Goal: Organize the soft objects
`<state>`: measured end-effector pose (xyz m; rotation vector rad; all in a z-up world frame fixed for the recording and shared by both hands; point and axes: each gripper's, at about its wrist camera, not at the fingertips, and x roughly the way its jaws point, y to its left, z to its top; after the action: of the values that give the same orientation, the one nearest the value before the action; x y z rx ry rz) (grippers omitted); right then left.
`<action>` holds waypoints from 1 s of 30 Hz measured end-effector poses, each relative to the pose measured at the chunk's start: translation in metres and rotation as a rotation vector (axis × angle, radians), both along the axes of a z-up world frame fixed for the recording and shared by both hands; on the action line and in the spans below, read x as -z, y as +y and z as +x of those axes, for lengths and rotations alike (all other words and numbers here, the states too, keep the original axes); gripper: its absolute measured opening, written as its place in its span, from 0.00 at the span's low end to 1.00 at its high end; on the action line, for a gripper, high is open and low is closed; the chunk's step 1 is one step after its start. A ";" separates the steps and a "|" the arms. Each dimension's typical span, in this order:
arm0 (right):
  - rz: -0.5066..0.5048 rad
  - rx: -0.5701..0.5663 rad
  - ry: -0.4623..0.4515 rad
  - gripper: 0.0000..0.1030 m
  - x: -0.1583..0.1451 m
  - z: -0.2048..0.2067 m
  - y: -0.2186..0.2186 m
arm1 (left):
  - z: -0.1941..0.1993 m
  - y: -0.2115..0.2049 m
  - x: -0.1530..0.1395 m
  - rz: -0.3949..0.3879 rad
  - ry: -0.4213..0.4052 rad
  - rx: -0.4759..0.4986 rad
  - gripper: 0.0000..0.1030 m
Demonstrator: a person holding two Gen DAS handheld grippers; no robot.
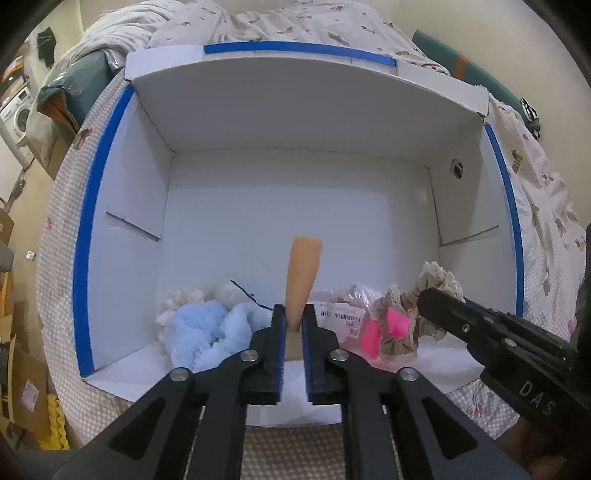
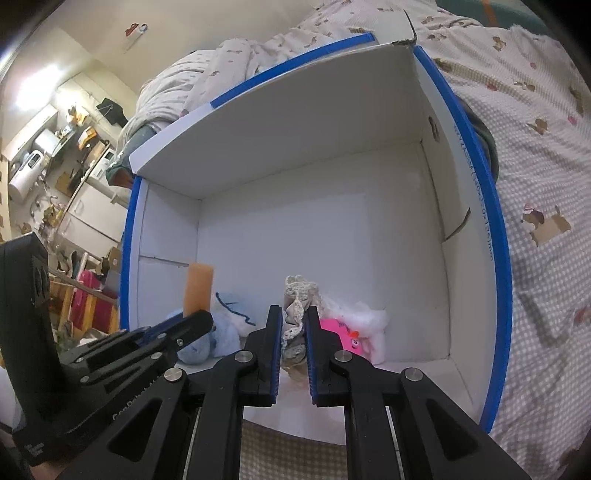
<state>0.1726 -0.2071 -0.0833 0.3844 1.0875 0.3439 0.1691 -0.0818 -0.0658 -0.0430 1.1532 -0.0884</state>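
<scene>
Left gripper (image 1: 293, 325) nearest me, clamped on the base of an orange sponge strip (image 1: 303, 277) that stands upright, low over the near end of the white box (image 1: 258, 110). Right gripper (image 2: 294, 332) beside it, clamped on a beige lace scrunchie (image 2: 295, 302), also down inside the box near the front wall.

Just past the fingertips, already lying on the box floor: pale blue fluffy cloth (image 1: 207, 328) on the left, a bagged item with a barcode label (image 1: 341, 314) in the middle, a hot pink plush (image 1: 373, 332) on the right with white stuffing (image 2: 365, 317) behind it. The far half of the box floor is bare. The box sits on a checked bedsheet (image 2: 546, 295); a rumpled quilt (image 1: 295, 22) lies beyond.

Step, as I read it: dropping both soft items in with the rest. Next move likely calls for letting both grippers spread so the sponge and scrunchie fall onto the pile, then lifting clear of the box. The sponge may tip over sideways when freed.
</scene>
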 end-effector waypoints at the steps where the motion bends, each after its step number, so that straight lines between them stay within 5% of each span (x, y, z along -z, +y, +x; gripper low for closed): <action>1: 0.004 0.001 0.002 0.13 0.000 0.000 -0.001 | 0.000 0.001 -0.001 0.001 -0.001 -0.002 0.18; 3: 0.005 0.006 0.005 0.15 0.001 0.001 -0.003 | 0.000 0.003 -0.003 -0.001 -0.004 -0.005 0.28; 6: 0.018 0.016 0.003 0.28 0.000 0.002 -0.007 | -0.003 0.006 -0.009 0.006 -0.023 -0.017 0.56; 8: 0.014 0.026 -0.004 0.44 -0.002 0.002 -0.007 | -0.006 0.010 -0.016 0.004 -0.053 -0.034 0.60; 9: 0.013 0.035 -0.010 0.66 -0.003 0.002 -0.008 | -0.006 0.011 -0.018 0.005 -0.056 -0.037 0.60; 10: 0.011 0.046 -0.017 0.74 -0.004 0.001 -0.010 | -0.008 0.013 -0.019 0.004 -0.056 -0.041 0.60; 15: 0.006 0.071 -0.032 0.75 -0.007 -0.001 -0.014 | -0.013 0.018 -0.030 -0.007 -0.075 -0.041 0.60; 19: 0.012 0.083 -0.076 1.00 -0.013 -0.006 -0.014 | -0.022 0.029 -0.041 -0.011 -0.091 -0.056 0.60; 22: 0.002 0.109 -0.124 1.00 -0.020 -0.013 -0.019 | -0.029 0.036 -0.050 0.026 -0.127 -0.065 0.62; 25: -0.003 0.127 -0.160 1.00 -0.027 -0.020 -0.021 | -0.041 0.047 -0.056 0.045 -0.151 -0.063 0.78; 30: -0.091 0.131 -0.165 1.00 -0.035 -0.034 -0.014 | -0.055 0.076 -0.057 0.009 -0.119 -0.107 0.81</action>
<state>0.1385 -0.2215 -0.0478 0.3385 0.9087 0.2057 0.1137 -0.0062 -0.0093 -0.0904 1.0309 0.0086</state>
